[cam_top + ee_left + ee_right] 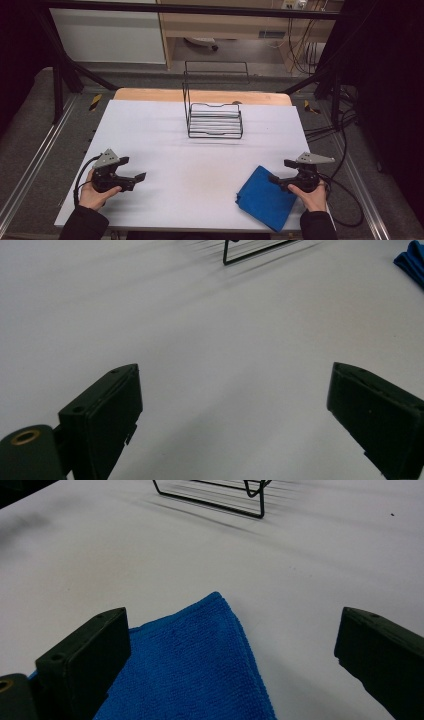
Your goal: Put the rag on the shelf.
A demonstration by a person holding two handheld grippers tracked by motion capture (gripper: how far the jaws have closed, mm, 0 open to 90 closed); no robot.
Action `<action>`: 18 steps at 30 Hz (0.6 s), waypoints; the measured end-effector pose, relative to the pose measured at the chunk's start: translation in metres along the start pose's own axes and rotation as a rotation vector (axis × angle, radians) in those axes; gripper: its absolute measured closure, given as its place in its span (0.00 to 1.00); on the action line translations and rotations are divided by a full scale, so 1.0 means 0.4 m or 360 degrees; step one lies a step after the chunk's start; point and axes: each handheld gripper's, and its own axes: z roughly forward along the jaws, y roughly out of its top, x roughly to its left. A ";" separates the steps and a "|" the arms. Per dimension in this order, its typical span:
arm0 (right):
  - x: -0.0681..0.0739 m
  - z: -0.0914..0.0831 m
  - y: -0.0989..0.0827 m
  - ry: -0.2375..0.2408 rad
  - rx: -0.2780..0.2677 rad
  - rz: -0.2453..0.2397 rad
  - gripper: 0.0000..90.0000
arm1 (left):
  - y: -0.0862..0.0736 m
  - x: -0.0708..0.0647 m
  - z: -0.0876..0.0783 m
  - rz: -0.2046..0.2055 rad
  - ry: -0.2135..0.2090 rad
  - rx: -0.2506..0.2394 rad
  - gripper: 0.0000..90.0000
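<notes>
A folded blue cloth [264, 197] lies flat on the white table [200, 165] near its front right corner. My right gripper [278, 171] hovers at the cloth's right edge, jaws wide apart and holding nothing; in the right gripper view the blue cloth [195, 670] lies below and between the two jaws. At the front left, my left gripper [134, 171] stands open over bare table, pointing right. A black wire rack [214, 116] stands at the table's far middle, and its base wire rack [215, 497] appears at the top of the right gripper view. A cloth corner [412, 262] peeks in the left gripper view.
A wooden board edge [150, 94] runs along the table's far side. Black frame bars [60, 65] and cables [345, 130] flank the table. Bare white surface spreads between the two grippers and in front of the rack.
</notes>
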 end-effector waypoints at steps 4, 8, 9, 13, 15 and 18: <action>0.000 0.001 0.000 -0.0006 0.0001 -0.0003 0.03 | 0.001 -0.002 0.001 0.0006 0.0002 0.0003 0.09; 0.004 0.004 0.001 -0.0014 0.0019 -0.0014 0.04 | -0.002 -0.001 -0.001 -0.0001 0.0008 0.0002 0.09; 0.006 0.006 0.002 -0.0020 0.0021 -0.0017 0.05 | -0.002 -0.001 -0.001 -0.0001 0.0008 0.0002 0.09; 0.018 0.025 0.007 -0.0032 0.0063 -0.0030 0.09 | -0.004 0.000 -0.002 -0.0004 0.0011 0.0006 0.09; 0.023 0.036 0.008 -0.0033 0.0097 -0.0022 0.11 | -0.006 0.000 -0.002 -0.0006 0.0009 0.0010 0.09; 0.030 0.052 0.010 -0.0043 0.0160 -0.0025 0.16 | -0.006 -0.002 0.000 -0.0002 0.0008 0.0019 0.09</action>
